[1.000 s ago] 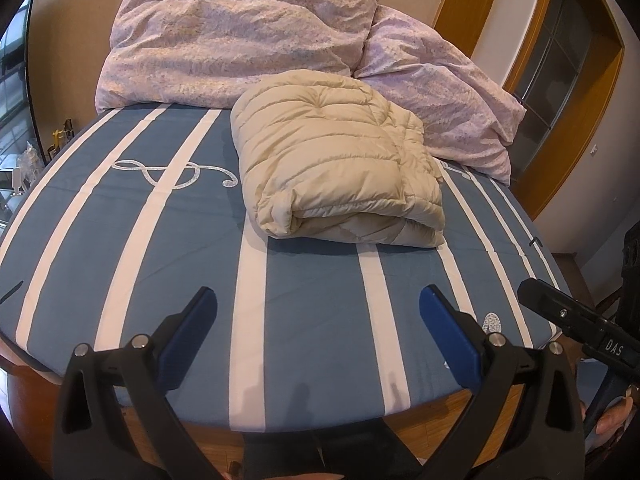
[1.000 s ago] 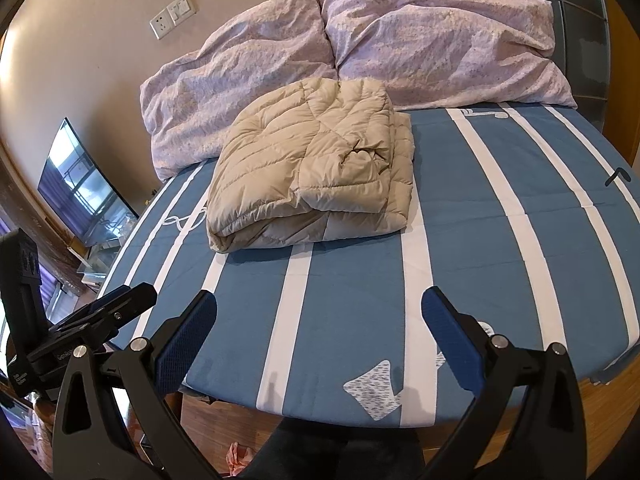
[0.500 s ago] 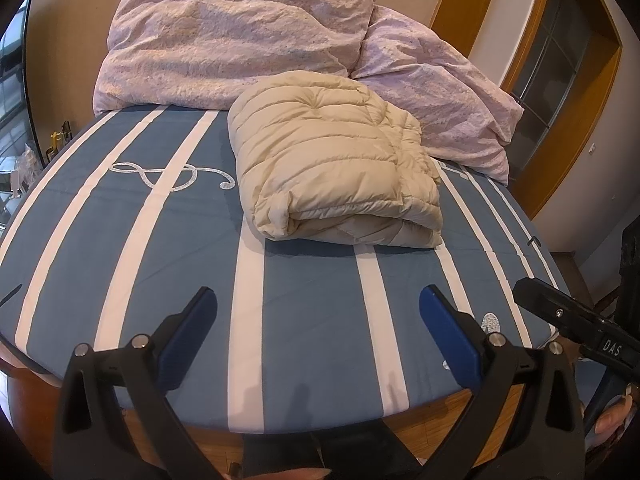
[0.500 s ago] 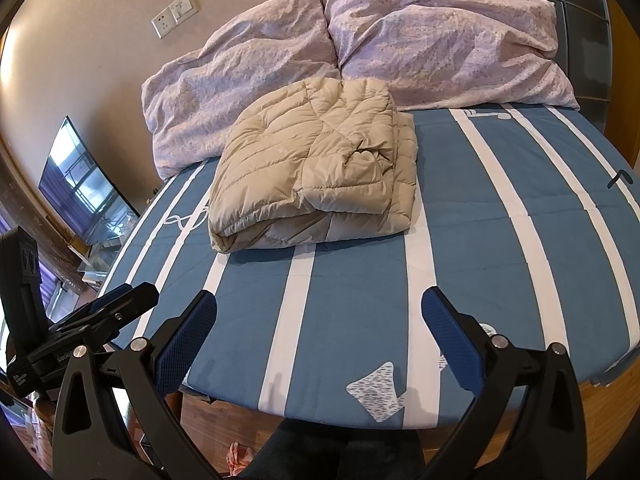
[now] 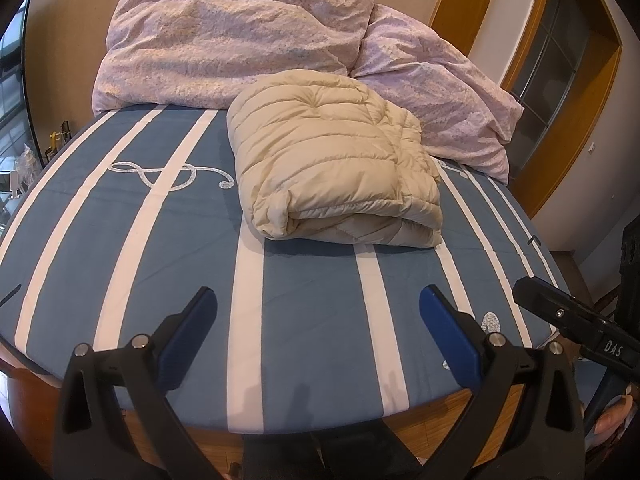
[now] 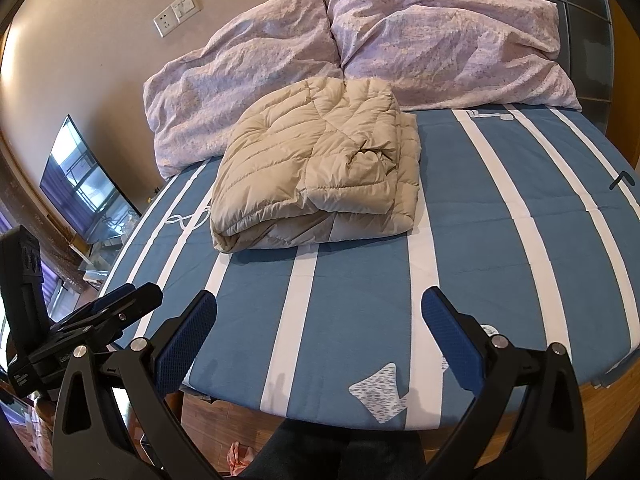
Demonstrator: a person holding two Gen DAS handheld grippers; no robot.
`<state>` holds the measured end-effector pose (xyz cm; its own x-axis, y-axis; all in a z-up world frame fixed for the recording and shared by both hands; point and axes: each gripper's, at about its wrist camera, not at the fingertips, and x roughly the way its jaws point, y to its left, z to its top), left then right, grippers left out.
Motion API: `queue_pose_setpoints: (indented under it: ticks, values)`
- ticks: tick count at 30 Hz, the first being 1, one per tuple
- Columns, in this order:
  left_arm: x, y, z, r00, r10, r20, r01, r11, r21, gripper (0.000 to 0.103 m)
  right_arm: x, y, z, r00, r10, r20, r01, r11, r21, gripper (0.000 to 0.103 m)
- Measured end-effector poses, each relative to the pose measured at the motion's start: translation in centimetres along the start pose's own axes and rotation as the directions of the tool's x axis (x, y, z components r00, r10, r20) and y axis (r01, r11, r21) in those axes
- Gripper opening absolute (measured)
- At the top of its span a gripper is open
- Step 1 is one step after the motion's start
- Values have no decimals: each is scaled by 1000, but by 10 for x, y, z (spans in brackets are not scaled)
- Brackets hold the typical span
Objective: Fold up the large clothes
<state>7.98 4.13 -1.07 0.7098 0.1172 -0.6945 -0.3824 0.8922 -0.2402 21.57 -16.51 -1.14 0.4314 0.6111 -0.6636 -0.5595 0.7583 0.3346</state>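
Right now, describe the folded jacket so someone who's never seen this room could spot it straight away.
Find the bed with the blue sheet and white stripes. At its head lie two lilac pillows, and the jacket sits just in front of them, near the middle. It is the only beige thing there: a puffy quilted bundle folded into a thick block.

Left hand-held gripper (image 5: 318, 316) and right hand-held gripper (image 6: 320, 316) both gape wide, holding nothing
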Motion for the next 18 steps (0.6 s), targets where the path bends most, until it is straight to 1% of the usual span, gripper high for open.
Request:
queue_pose_setpoints:
  ticks: [18]
  values:
    - [1, -3, -1, 1000, 0, -1, 0, 1000, 1, 101, 1, 2, 0, 1000, 0, 1, 0, 1000, 2, 102]
